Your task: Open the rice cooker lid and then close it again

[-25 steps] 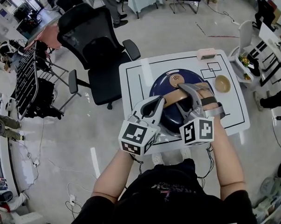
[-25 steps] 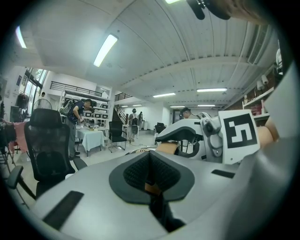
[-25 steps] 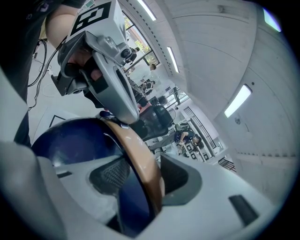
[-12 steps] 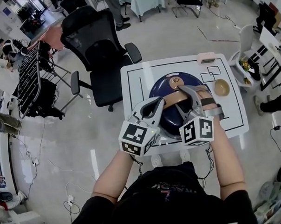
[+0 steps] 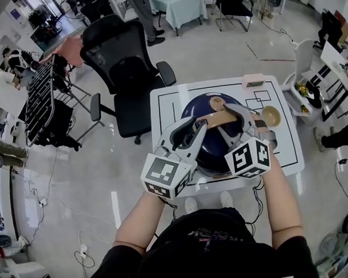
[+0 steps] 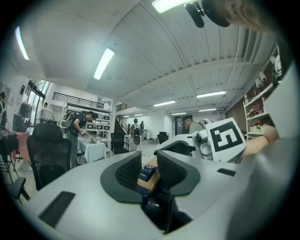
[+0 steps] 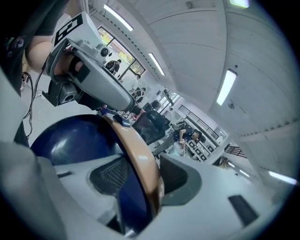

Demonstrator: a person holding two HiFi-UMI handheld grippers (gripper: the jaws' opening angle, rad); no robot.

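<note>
Both forearms reach fwd. L gripper [image 5: 200,126] level, R gripper [image 5: 237,111] tipped down. Rice cooker [image 5: 213,144] just below both. Its tan handle [image 5: 220,119] sits btwn the opening L jaws, pads off it; R jaws clamp it.

Bright, even light falls from long white ceiling strip lamps [image 6: 104,63]. The glossy pale grey floor [image 5: 77,168] throws back soft glare, and shadows are faint. A sheen sits on the tan curved handle [image 7: 140,157] and the dark blue domed lid [image 7: 61,145]. Fisheye bending warps every edge. Both gripper views darken at the corners, and their nearest surfaces are blurred.
</note>
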